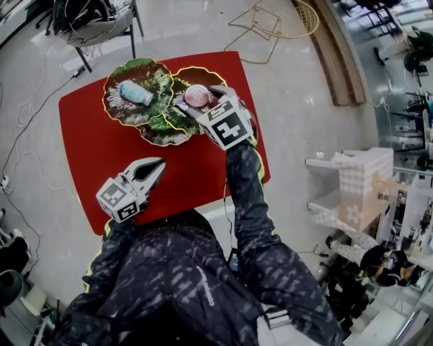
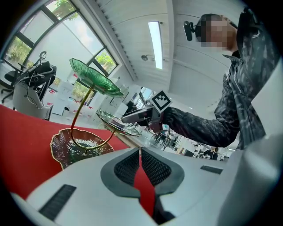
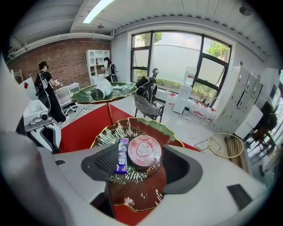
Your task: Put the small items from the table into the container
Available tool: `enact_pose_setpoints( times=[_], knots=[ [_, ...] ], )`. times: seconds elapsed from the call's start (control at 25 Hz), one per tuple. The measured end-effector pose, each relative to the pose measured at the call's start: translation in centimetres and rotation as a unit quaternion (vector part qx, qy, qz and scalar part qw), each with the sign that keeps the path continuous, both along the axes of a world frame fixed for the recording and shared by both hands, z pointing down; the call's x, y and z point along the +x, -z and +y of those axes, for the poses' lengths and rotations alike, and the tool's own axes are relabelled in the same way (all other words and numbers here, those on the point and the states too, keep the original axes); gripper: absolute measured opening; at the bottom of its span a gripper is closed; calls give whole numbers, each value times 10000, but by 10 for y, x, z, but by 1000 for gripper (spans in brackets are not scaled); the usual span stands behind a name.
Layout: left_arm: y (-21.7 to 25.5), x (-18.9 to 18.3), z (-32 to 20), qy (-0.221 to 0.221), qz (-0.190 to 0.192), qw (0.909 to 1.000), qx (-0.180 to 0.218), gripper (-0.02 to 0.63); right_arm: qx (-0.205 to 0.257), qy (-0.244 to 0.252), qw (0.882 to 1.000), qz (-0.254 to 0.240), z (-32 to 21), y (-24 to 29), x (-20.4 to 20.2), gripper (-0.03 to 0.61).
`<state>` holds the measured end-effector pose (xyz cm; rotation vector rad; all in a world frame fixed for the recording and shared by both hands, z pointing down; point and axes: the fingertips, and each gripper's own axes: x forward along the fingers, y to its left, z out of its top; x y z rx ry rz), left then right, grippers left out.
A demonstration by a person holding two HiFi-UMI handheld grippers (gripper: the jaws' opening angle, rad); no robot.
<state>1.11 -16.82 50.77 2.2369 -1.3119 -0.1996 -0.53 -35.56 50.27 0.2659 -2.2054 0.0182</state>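
Note:
A three-dish leaf-shaped stand [image 1: 157, 132] sits at the far side of the red table [image 1: 101, 149]. On its right dish [image 3: 146, 122] lie a pink round tin [image 3: 142, 151] [image 1: 197, 95] and a purple stick pack [image 3: 121, 155]. My right gripper [image 3: 140, 161] [image 1: 201, 103] is open, and its jaws straddle the tin and the pack. A pale blue roll [image 1: 135, 92] [image 3: 101, 92] rests on the top dish. My left gripper [image 1: 160, 163] [image 2: 140, 151] hovers over the table's near part. It is shut and holds nothing.
A chair [image 1: 95, 27] and floor cables lie beyond the table. A gold wire basket [image 1: 284, 17] is on the floor at the far right. A white shelf unit [image 1: 352, 189] stands to the right. Two people [image 3: 46, 92] stand far back.

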Motion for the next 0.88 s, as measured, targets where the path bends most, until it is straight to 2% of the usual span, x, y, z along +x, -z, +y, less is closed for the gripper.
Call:
enact_pose_setpoints(
  times=[0.2, 0.56, 0.64, 0.76, 0.88],
  knots=[
    [5, 9, 5, 51, 33, 10000, -16, 12, 93, 45, 9996, -244, 19, 16, 10, 316],
    [15, 27, 16, 208, -176, 9996, -15, 12, 119, 56, 9975, -688, 56, 34, 49, 311],
    [17, 31, 18, 288, -183, 9994, 4, 12, 159, 14, 9966, -806, 62, 35, 59, 270],
    [20, 34, 26, 406, -115, 9991, 16, 12, 257, -89, 9951, -953, 73, 38, 73, 149],
    [23, 43, 36, 410, -109, 9991, 9, 12, 239, -172, 9931, -1136, 90, 41, 86, 64]
  ],
)
